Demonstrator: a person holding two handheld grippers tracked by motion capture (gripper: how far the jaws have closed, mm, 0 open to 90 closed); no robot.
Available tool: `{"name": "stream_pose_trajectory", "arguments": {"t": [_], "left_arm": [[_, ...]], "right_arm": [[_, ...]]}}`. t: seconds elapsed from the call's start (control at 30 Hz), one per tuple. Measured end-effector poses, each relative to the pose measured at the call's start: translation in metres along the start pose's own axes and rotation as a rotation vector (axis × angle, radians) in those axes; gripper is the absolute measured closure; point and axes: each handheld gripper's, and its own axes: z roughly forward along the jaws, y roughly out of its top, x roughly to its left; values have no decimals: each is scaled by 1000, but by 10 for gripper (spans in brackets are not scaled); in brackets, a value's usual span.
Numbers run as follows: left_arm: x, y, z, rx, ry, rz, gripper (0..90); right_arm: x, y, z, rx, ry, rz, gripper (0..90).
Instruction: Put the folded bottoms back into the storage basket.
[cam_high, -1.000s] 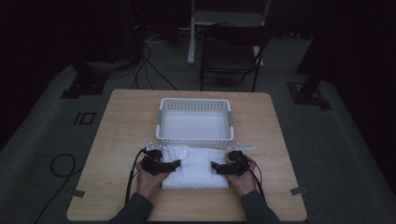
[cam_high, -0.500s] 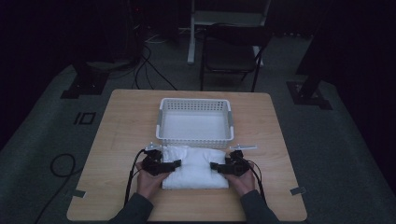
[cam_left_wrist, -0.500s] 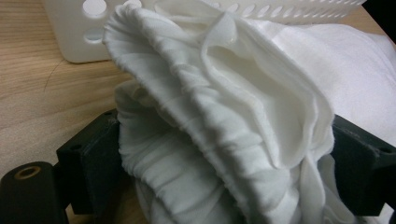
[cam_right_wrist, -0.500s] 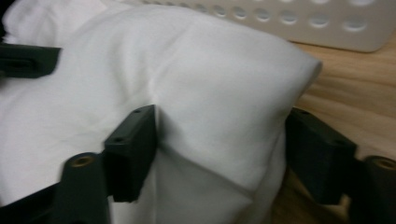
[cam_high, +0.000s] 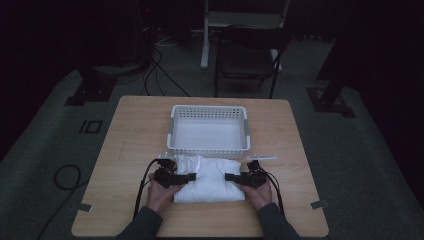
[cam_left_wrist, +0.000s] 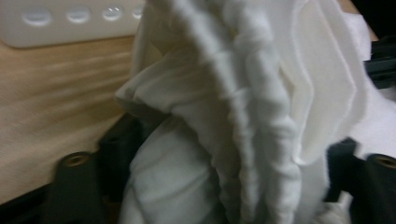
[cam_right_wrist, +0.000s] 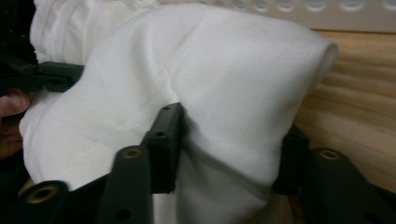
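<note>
A folded white cloth (cam_high: 210, 180), bunched and creased, lies at the wooden table's (cam_high: 125, 150) near edge. The left gripper (cam_high: 190, 177) and right gripper (cam_high: 230, 177), jaws just closing, pinch its ends. Just beyond stands a white plastic basket (cam_high: 209, 148).

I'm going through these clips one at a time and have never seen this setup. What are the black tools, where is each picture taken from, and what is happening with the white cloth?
A person sits at a wooden table and holds a hand-operated two-jaw tool in each hand. The high view looks down from above: the left gripper and the right gripper come at a folded white cloth from its two ends. Behind the cloth stands a white basket with nothing in it. The other two pictures come from small cameras riding on the tools, looking along their black jaws. In both, the jaws have just been closing and cloth is bunched between them: the left gripper view shows crumpled folds, the right gripper view a smoother fold pinched in. So both tools are gripping the cloth, which lies on the table.
</note>
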Motion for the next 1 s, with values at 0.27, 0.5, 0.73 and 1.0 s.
{"name": "stream_pose_trajectory", "arguments": {"t": [0.27, 0.5, 0.73, 1.0], "left_arm": [[-6, -3, -6, -33, 1, 22, 466], [-14, -5, -12, -66, 33, 40, 510], [-21, -9, -21, -105, 39, 41, 521], [-29, -11, -34, -140, 58, 54, 521]], "right_arm": [[12, -4, -3, -48, -48, -103, 666], [20, -7, -8, -71, -79, -146, 675], [29, -9, -17, -98, -61, -160, 682], [36, -11, -20, -116, -54, -182, 684]]}}
